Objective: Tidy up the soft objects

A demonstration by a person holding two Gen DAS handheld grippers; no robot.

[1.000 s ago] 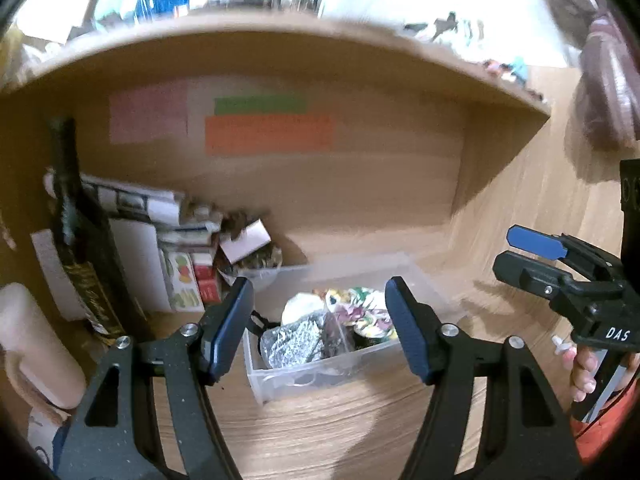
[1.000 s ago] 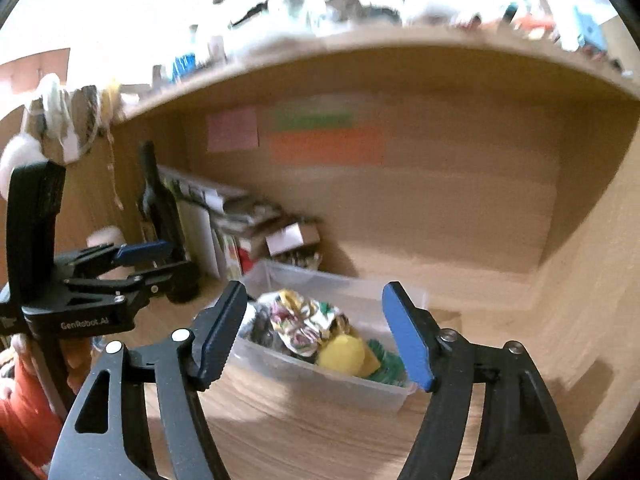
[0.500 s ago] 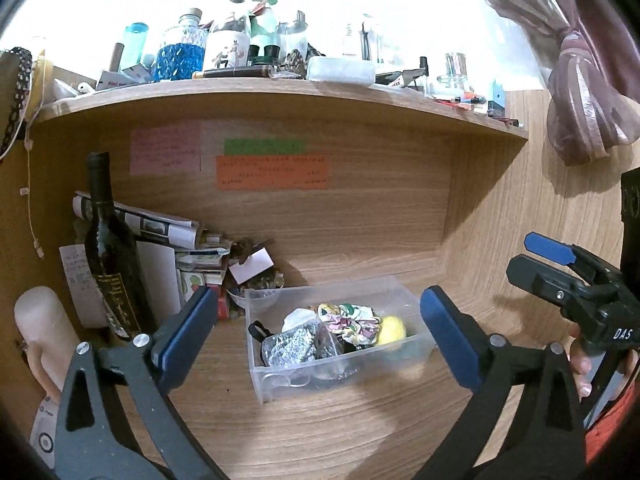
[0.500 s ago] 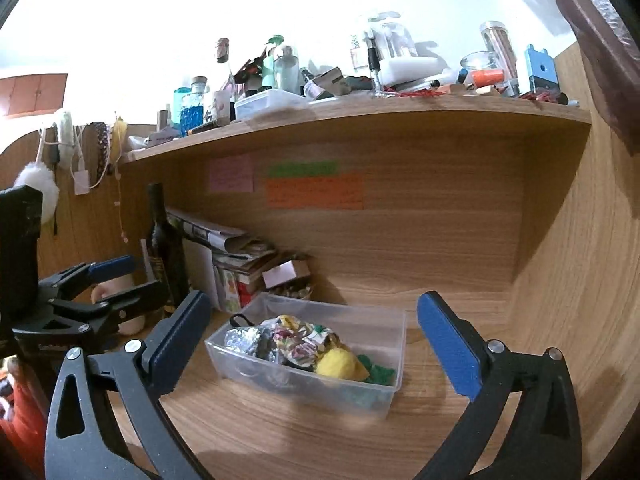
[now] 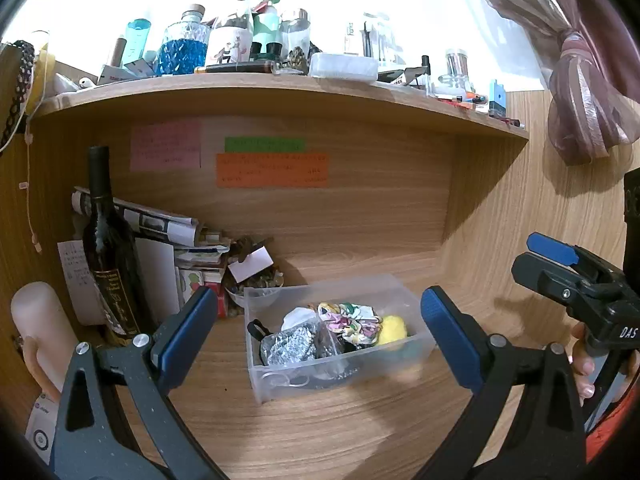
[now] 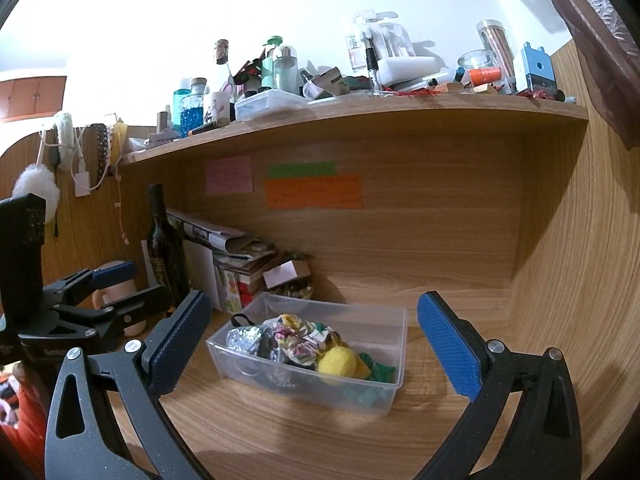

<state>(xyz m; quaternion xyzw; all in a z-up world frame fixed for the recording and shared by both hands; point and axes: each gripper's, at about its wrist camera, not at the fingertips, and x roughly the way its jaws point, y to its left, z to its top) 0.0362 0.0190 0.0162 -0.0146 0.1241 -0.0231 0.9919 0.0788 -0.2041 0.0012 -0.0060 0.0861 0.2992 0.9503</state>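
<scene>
A clear plastic bin (image 5: 416,312) (image 6: 394,328) sits on the wooden desk under the shelf. It holds soft things: a silver pouch (image 5: 292,346) (image 6: 244,338), a floral cloth (image 5: 352,320) (image 6: 304,340), a yellow ball (image 5: 392,330) (image 6: 338,362) and a green cloth (image 6: 378,370). My left gripper (image 5: 320,336) is open and empty, held back from the bin. My right gripper (image 6: 314,342) is open and empty too, and shows at the right of the left wrist view (image 5: 560,268).
A dark wine bottle (image 5: 106,252) (image 6: 164,248) stands at the left beside stacked papers and boxes (image 5: 180,248). A pale cylinder (image 5: 36,328) stands at far left. A cluttered shelf (image 5: 280,92) overhangs. A side panel (image 6: 580,280) walls the right.
Both grippers have pulled back and up from the bin and opened wider. The bin now looks smaller, and the upper shelf has come into view.
</scene>
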